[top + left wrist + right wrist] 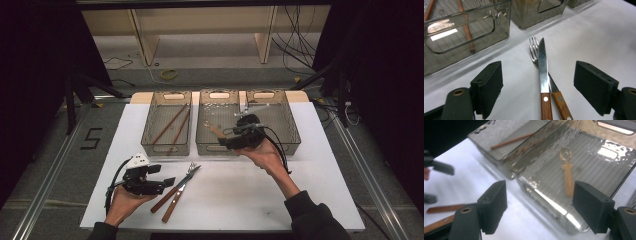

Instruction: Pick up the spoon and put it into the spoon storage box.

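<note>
Left gripper fingers wide open, empty, straddling knife and fork on tabletop; right gripper open, empty over middle bin; sorting looks unfinished.

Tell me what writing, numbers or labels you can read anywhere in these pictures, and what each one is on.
"5": a single black digit marked on the grey floor left of the table, seen in the high view.
No brand or label can be read on the bins, the knife, the fork or the left gripper and right gripper.
</note>
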Action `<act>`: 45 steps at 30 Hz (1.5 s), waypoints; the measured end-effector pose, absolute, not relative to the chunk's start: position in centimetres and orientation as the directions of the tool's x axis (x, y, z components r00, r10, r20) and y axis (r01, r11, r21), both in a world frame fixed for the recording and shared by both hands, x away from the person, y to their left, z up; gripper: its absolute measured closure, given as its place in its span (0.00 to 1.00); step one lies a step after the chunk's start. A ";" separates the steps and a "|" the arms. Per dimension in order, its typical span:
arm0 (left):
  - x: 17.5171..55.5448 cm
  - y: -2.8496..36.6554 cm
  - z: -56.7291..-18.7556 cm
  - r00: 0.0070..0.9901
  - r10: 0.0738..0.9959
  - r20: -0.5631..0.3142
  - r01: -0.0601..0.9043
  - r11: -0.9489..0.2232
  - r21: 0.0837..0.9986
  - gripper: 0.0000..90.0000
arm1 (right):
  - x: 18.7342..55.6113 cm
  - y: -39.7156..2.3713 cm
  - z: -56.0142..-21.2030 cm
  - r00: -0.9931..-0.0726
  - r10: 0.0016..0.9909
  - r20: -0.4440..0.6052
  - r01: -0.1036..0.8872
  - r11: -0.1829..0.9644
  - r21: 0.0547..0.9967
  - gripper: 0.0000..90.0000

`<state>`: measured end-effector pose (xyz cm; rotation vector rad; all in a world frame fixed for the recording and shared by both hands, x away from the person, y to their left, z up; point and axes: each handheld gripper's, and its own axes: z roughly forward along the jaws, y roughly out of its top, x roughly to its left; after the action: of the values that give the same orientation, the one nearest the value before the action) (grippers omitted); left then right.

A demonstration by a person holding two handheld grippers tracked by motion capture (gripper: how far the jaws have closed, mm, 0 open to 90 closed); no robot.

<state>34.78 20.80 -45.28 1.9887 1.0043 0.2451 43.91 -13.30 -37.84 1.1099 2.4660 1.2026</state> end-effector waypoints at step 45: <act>35.1 19.8 -45.8 0.665 0.731 -0.152 0.692 -0.528 0.492 0.28 | 35.6 -20.2 -43.2 -0.699 0.677 0.231 0.557 0.312 0.770 0.30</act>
<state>35.11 19.77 -45.82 2.3603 1.1009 0.0983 35.57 -20.17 -43.17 1.1512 2.4327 1.3412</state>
